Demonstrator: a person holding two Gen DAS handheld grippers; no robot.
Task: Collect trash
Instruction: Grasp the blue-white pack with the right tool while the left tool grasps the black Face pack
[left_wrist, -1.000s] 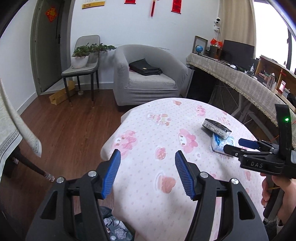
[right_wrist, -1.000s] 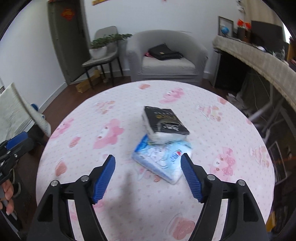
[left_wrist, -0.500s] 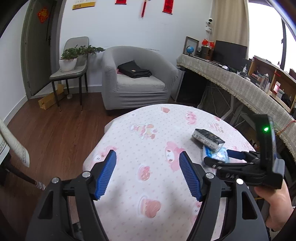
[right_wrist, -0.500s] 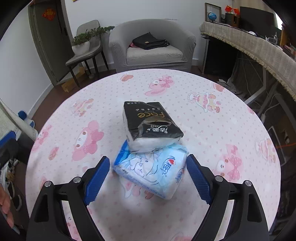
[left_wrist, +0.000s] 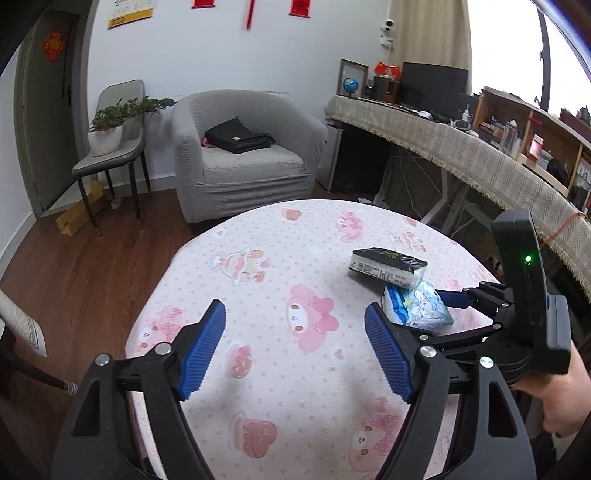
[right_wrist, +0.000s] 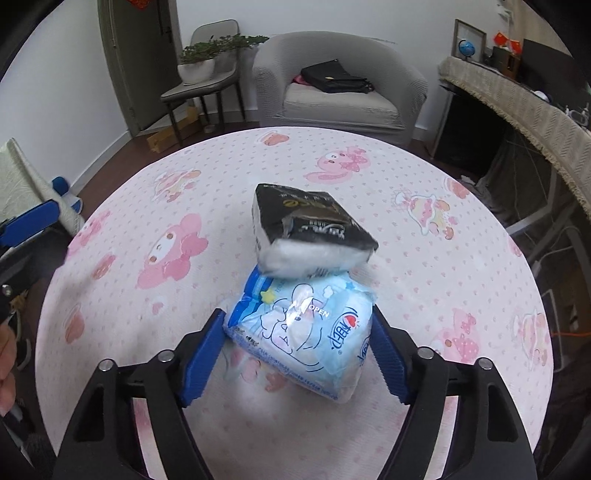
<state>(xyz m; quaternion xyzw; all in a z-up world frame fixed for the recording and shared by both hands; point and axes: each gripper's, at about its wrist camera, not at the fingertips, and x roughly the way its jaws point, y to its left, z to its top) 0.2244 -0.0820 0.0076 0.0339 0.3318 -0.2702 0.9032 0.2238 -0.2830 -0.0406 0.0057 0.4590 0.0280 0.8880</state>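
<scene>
A light blue wipes pack (right_wrist: 303, 332) lies on the round table with the pink cartoon cloth (right_wrist: 424, 258). A black tissue pack (right_wrist: 310, 229) rests on its far end, tilted. My right gripper (right_wrist: 299, 354) is open, its two blue fingers on either side of the blue pack, close to its sides. In the left wrist view both packs show at the right, the blue pack (left_wrist: 417, 304) and the black pack (left_wrist: 388, 266), with the right gripper (left_wrist: 461, 299) at the blue one. My left gripper (left_wrist: 295, 350) is open and empty above the table's left half.
A grey armchair (left_wrist: 243, 162) with a black bag stands beyond the table. A chair with a potted plant (left_wrist: 110, 133) is at the far left. A long cloth-covered desk (left_wrist: 461, 155) runs along the right. Wooden floor lies left of the table.
My right gripper has moved forward so its open fingers now flank the blue pack. My left gripper has moved right and forward over the table.
</scene>
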